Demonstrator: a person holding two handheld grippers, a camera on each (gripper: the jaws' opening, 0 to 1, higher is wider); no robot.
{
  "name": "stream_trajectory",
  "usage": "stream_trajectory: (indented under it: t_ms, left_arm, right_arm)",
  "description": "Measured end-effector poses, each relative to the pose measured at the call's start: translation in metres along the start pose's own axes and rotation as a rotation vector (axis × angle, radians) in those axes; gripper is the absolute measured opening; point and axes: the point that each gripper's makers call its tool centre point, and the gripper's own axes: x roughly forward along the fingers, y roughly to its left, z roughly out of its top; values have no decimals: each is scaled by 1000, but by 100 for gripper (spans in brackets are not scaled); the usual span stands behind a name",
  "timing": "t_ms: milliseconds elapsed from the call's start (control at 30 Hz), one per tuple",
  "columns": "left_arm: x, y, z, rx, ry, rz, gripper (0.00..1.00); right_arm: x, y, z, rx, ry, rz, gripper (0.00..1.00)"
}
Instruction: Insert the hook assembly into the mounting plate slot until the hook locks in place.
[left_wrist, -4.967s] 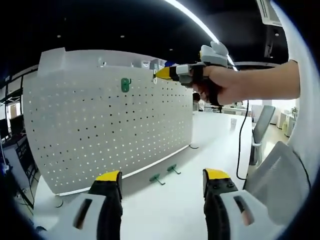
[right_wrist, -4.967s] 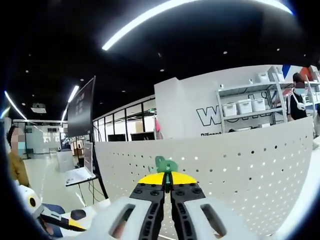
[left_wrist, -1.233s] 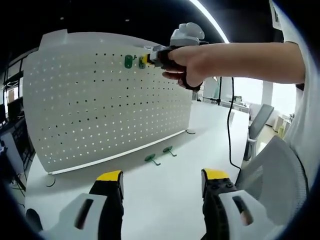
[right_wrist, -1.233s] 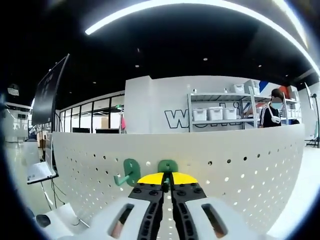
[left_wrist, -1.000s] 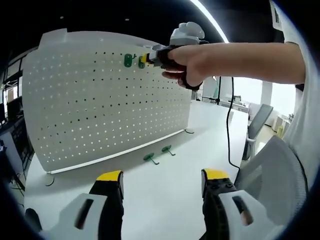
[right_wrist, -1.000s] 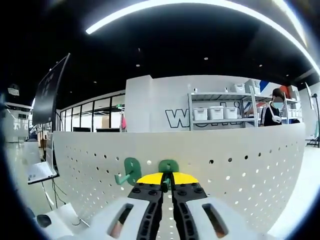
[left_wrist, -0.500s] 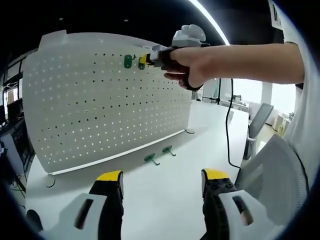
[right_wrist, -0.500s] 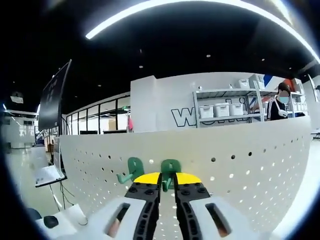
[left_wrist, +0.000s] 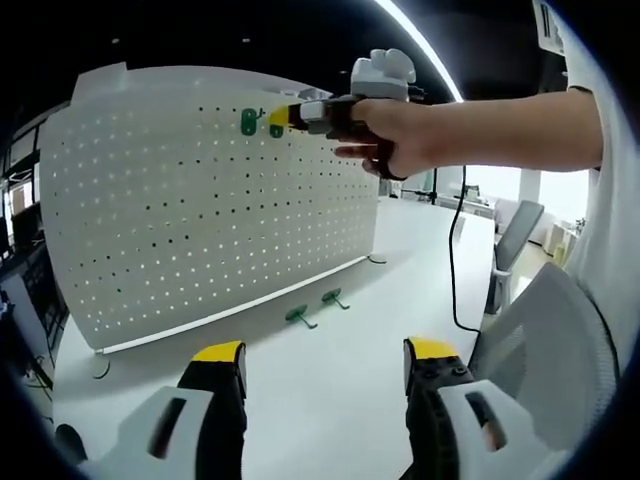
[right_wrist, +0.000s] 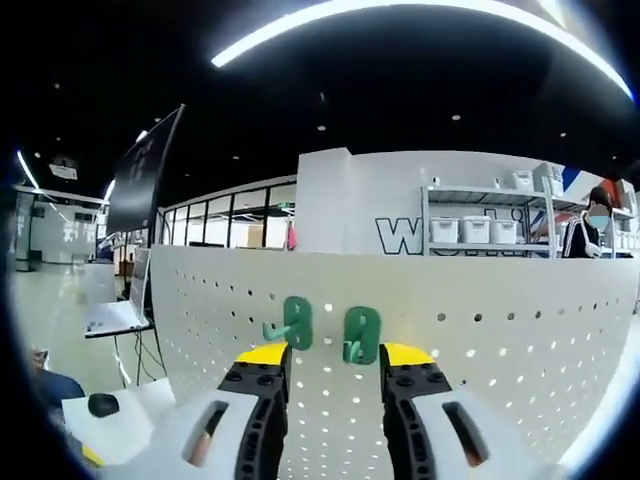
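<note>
Two green plastic hooks side by side near the top edge of the upright white perforated metal panel (right_wrist: 500, 330): second green hook (right_wrist: 361, 334) at centre of the right gripper view, first green hook (right_wrist: 292, 323) just to its left. Right gripper (right_wrist: 334, 352) with yellow-tipped jaws spread apart either side of the second hook, holding nothing. In the left gripper view, left gripper (left_wrist: 325, 352) wide open and empty at the bottom, two more green hooks (left_wrist: 315, 305) lying on the white table (left_wrist: 330, 380) near the panel's foot, at centre.

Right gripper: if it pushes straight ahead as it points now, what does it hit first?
Probably the green hook just mounted on the white pegboard; it sits between the open fingers of the right gripper, slightly ahead. Depth is unclear; the fingers may straddle it and reach the board.
</note>
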Motion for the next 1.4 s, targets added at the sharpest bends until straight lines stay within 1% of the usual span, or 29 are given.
stream_trajectory:
  t_ms: [133,233,333,400,533,600,667,700,767,1067,1400]
  left_arm:
    - [0,0,1,1,0,2,66]
    - [0,0,0,-1,2,3,66]
    - [1,0,0,0,4,1,66]
    - [1,-1,-1,5,7,0,66]
    - [1,-1,-1,6,8,-2,66]
    - [1,-2,-1,5,6,-3,66]
    - [1,-2,0,5,5,-6,66]
    - [1,-2,0,5,5,-6,66]
    - [1,-2,0,5,4,-8,66]
    - [1,-1,-1,7,4,-5,66]
    - [1,-1,-1,5,2,-3,67]
  right_arm:
    - [-3,6,-1,9,-15,39,43]
    - [-3,7,-1,23,-21,52,47]
    - [-3,8,-1,-5,-10,53,46]
    - [-3,8,1,15,-20,57,46]
    - [-6,4,1,10,-20,60,46]
    - [-10,4,1,14,-24,73,46]
    - [-13,6,4,19,-47,99,46]
    - [-15,6,3,15,-46,100,46]
    - [-18,8,4,19,-61,124,47]
    - [-22,10,6,18,-66,146,48]
    - [-50,18,-13,-1,-40,220,53]
